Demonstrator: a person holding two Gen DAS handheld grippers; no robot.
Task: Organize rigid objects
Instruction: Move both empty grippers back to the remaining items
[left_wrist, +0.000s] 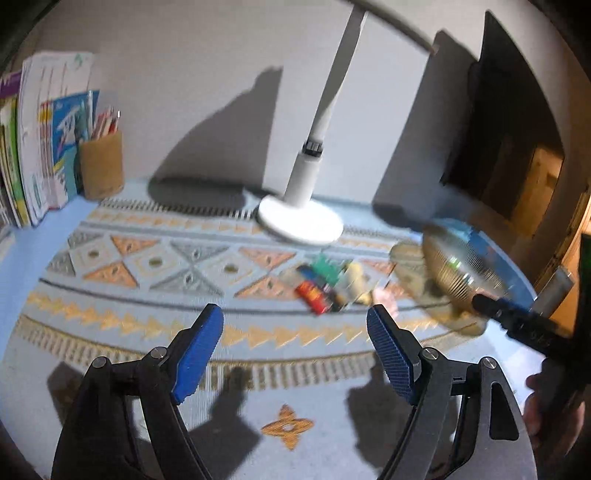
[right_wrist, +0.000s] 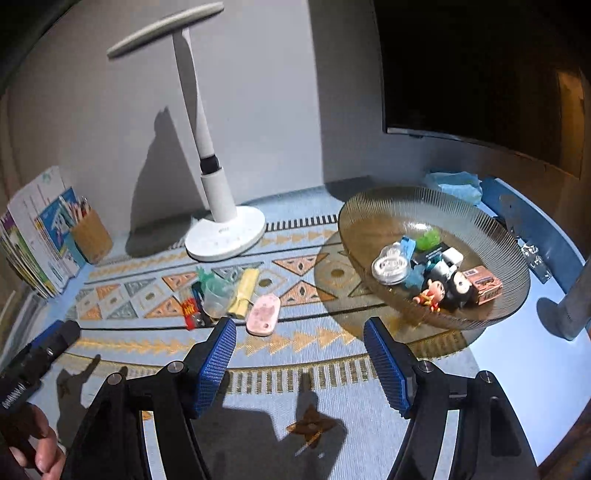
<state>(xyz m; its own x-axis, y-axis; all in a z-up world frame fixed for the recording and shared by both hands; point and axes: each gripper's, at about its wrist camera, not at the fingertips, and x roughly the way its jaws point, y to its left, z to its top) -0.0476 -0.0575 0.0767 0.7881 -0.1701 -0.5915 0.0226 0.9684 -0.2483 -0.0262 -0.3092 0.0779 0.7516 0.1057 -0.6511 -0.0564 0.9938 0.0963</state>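
A small heap of loose objects lies on the patterned mat: a pink oval case (right_wrist: 262, 314), a yellow roll (right_wrist: 245, 291), a clear cup with green inside (right_wrist: 218, 291) and a red packet (right_wrist: 190, 310). In the blurred left wrist view the same heap (left_wrist: 325, 284) lies just beyond my left gripper (left_wrist: 294, 312), which is open and empty. To the right stands a ribbed amber glass bowl (right_wrist: 369, 210) (left_wrist: 458, 266) with figurines (right_wrist: 443, 290), a round white case (right_wrist: 389, 267) and a brown box (right_wrist: 485, 284) in it. My right gripper (right_wrist: 299, 325) hangs open and empty above the mat, between heap and bowl.
A white desk lamp (right_wrist: 225, 236) (left_wrist: 299, 218) stands behind the heap. Books (right_wrist: 33, 236) and a pencil cup (right_wrist: 92, 236) fill the back left corner. A dark screen (right_wrist: 480, 74) hangs behind the bowl, and a grey post (right_wrist: 576, 302) stands at the right edge.
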